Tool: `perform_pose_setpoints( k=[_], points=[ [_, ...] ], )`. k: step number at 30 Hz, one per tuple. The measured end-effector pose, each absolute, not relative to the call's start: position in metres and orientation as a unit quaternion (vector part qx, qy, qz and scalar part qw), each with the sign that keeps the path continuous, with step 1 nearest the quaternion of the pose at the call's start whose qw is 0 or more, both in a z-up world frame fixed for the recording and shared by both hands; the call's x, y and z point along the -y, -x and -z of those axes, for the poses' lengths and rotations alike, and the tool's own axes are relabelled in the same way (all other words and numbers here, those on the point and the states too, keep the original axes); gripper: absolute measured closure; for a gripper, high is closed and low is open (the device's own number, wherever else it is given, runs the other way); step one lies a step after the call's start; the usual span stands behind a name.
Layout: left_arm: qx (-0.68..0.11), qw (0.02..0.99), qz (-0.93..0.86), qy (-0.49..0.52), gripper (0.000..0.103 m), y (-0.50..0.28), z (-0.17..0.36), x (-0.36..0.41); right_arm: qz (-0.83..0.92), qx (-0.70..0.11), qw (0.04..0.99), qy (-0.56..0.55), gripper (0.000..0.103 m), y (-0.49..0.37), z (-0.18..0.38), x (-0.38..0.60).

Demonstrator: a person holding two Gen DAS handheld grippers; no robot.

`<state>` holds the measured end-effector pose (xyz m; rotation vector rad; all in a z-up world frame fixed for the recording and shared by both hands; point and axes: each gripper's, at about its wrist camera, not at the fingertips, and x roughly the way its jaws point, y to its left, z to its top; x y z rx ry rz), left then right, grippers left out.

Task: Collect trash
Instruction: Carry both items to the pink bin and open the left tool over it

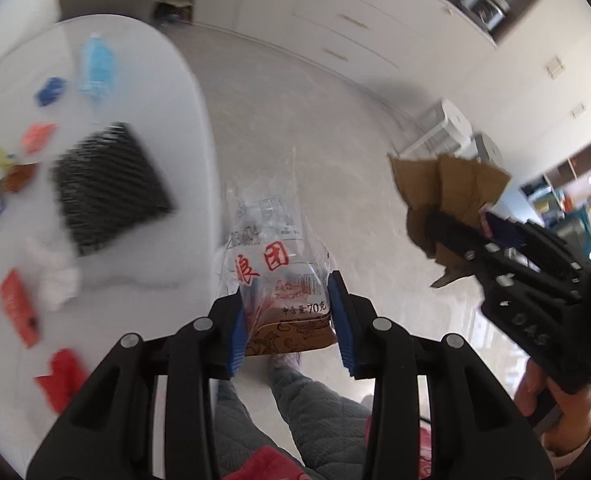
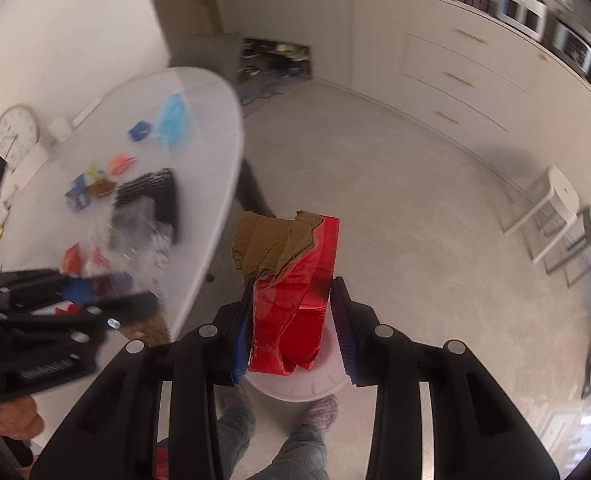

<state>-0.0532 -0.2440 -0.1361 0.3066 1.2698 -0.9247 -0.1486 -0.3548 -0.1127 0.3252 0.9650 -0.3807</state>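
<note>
A: Left wrist view first. Left gripper (image 1: 291,316) over the floor (image 1: 335,128), jaws pinching a clear plastic snack bag (image 1: 275,264) with red print and a brown base; bag standing up between the blue pads (image 1: 341,316).

B: To the right, right gripper (image 1: 443,236) clamped on a torn brown cardboard piece (image 1: 447,184), held in the air. White surface (image 1: 167,80) at left, blurred, carrying a black ribbed tray (image 1: 107,184), a light blue wrapper (image 1: 95,64), a crumpled white tissue (image 1: 57,284) and small red, orange and blue scraps.

A: Right wrist view now. Right gripper (image 2: 295,328) with jaws pinching a red box (image 2: 295,300) torn open to brown cardboard along its upper edge. White round bin rim (image 2: 295,390) below it, by the person's slippered feet (image 2: 321,416).

B: Left gripper (image 2: 95,292) at the left edge, blurred, over the surface (image 2: 215,120) edge; clear bag (image 2: 135,236) hazy between its jaws. Black tray (image 2: 155,192) and blue wrapper (image 2: 173,118) on the surface behind. Wall clock (image 2: 15,132) at far left.
</note>
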Motion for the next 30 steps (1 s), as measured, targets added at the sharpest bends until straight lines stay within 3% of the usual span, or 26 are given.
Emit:
perform_pose_setpoints(
  k=[9,13,19,30],
  points=[
    [-0.589,0.665,0.417,-0.192,0.063,0.087,0.203,0.332,0.201,-0.459,0.846,-0.182,0.066,0.199,0.129,0.421],
    [-0.59,0.666,0.408,-0.206,0.054,0.081,0.221,0.343,0.192,-0.462,0.846,-0.185,0.066,0.207,0.135,0.438],
    [-0.585,0.677,0.401,-0.198,0.043,0.078,0.218,0.345,0.175,-0.466,0.848,-0.183,0.066,0.209,0.14,0.448],
    [-0.574,0.69,0.401,-0.186,0.032,0.075,0.203,0.345,0.161,-0.47,0.847,-0.19,0.066,0.202,0.147,0.453]
  ],
)
